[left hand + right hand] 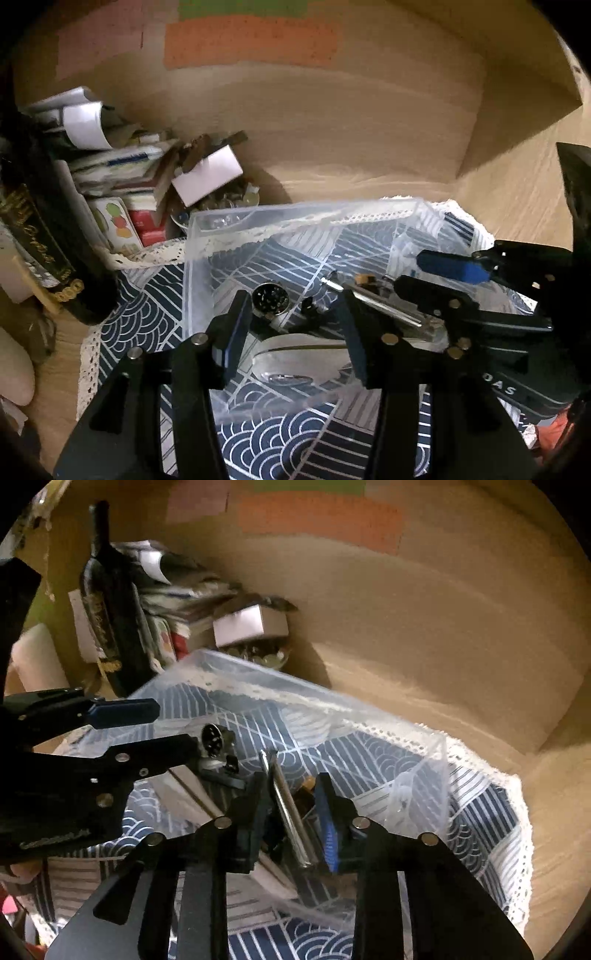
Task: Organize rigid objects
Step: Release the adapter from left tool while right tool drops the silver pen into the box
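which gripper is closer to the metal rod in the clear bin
Right. The right gripper is down in the clear bin with its open fingers on either side of the metal rod. The left gripper hangs over the white mouse, to the rod's left.

A pale wood-grain bench (369, 173) carries the scene, lit warm and dim. Behind it rises a tan wall (295, 103) with coloured patches, an orange panel (251, 40) with green above it and pink to its left. A blue wave-patterned cloth (280, 435) with a white lace edge lies on the bench. Left of the cloth stands a dark bottle (110, 616) beside what may be stacked books and papers (122, 166), too blurred to tell.
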### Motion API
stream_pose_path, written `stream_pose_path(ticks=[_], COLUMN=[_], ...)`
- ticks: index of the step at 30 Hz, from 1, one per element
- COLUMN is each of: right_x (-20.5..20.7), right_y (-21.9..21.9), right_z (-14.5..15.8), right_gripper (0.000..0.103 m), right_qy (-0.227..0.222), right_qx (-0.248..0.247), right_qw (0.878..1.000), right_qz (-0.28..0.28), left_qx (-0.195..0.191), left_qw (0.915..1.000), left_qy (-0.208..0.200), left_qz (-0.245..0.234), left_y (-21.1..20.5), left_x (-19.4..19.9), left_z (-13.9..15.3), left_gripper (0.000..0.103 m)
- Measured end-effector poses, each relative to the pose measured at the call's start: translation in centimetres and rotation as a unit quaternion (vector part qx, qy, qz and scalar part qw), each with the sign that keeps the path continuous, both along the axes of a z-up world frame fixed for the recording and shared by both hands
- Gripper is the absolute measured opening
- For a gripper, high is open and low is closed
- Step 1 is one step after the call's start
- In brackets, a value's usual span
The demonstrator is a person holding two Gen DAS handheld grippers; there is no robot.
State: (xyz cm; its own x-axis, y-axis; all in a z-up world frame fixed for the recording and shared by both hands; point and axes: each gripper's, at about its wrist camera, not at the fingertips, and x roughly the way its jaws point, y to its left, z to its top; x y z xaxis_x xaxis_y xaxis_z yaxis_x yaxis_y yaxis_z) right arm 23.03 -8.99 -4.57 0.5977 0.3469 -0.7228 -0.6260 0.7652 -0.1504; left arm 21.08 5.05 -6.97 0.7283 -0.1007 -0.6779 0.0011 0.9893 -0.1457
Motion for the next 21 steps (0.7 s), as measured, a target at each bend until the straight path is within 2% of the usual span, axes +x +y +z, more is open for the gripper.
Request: stream_pose_path(ticks=[1,4,6,8,10,12,13,15,17,21], right_x=[-0.4,-2.0,-3.2,-4.4,-5.5,-6.8,-7.4,-8.8,-9.7,-12.0], right_y=[-0.1,-0.8,-1.6,-2.2,-2.8,-3.5,-3.8,-4.3,-4.7,-5.6], right_z=[0.4,2.2,3.5,4.7,5.7,6.6,7.0,7.8,8.3,9.1], right_gripper=[0.028,0.036,0.043,0.045,0.051,0.065,0.067,0.075,0.081,0.091], right_qy=[-0.006,-0.025,-0.038,-0.049,-0.056,-0.070,-0.078,-0.090,-0.096,-0.127], right_qx=[0.003,0.020,0.038,0.054,0.071,0.086,0.092,0.105,0.114,0.124], right_qw=[1.000,0.999,0.999,0.997,0.996,0.994,0.992,0.990,0.988,0.983], right_qz=[0.000,-0.004,-0.007,-0.013,-0.018,-0.022,-0.025,-0.030,-0.035,-0.053], left_qx=[0.000,0.012,0.026,0.036,0.039,0.044,0.047,0.050,0.051,0.061], left_qw=[1.0000,0.9995,0.9985,0.9974,0.9963,0.9946,0.9936,0.9914,0.9889,0.9846], left_qy=[-0.006,-0.029,-0.046,-0.060,-0.074,-0.091,-0.099,-0.118,-0.135,-0.160], left_qz=[0.002,0.008,0.014,0.018,0.020,0.024,0.025,0.028,0.034,0.037], left_y=[0.0,-0.2,-0.5,-0.8,-1.2,-1.5,-1.8,-2.2,-2.4,-3.1], left_x=[-0.4,-1.9,-3.0,-4.2,-5.4,-6.7,-7.4,-8.9,-10.2,-12.4], left_z=[0.4,1.7,2.6,3.4,4.2,5.1,5.5,6.3,7.1,8.2], left_gripper=[0.049,0.059,0.061,0.062,0.067,0.073,0.075,0.086,0.093,0.100])
